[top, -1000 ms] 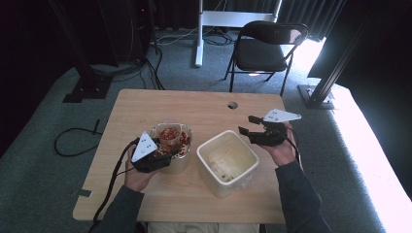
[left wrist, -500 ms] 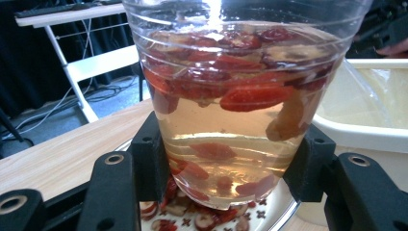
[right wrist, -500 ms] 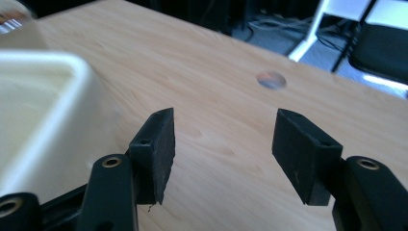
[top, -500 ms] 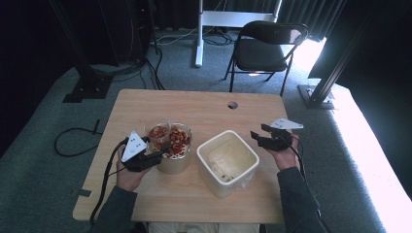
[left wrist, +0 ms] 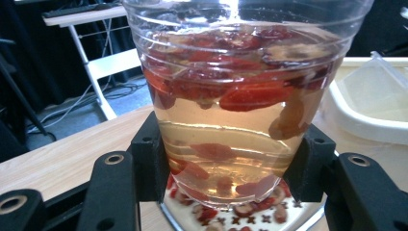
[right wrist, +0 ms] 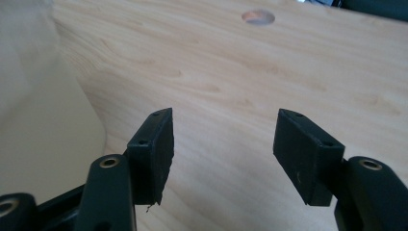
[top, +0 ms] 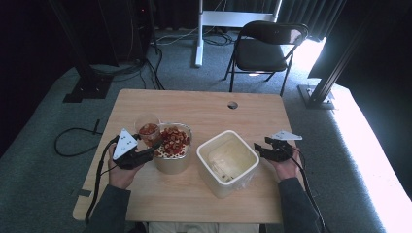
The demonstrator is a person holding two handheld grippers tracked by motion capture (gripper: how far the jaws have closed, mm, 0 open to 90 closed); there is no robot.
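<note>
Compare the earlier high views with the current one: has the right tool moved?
Yes. The right tool has come down and toward the person, from beyond the white bin's far corner to beside its right wall, low over the table.

Daylight comes in hard from the right, blowing out the floor beside the table; the room's back and left stay near black. The high view is soft and low in detail. The clear cup shows glare at its rim. Both gripper views are sharp up close, softer towards the edges.
</note>
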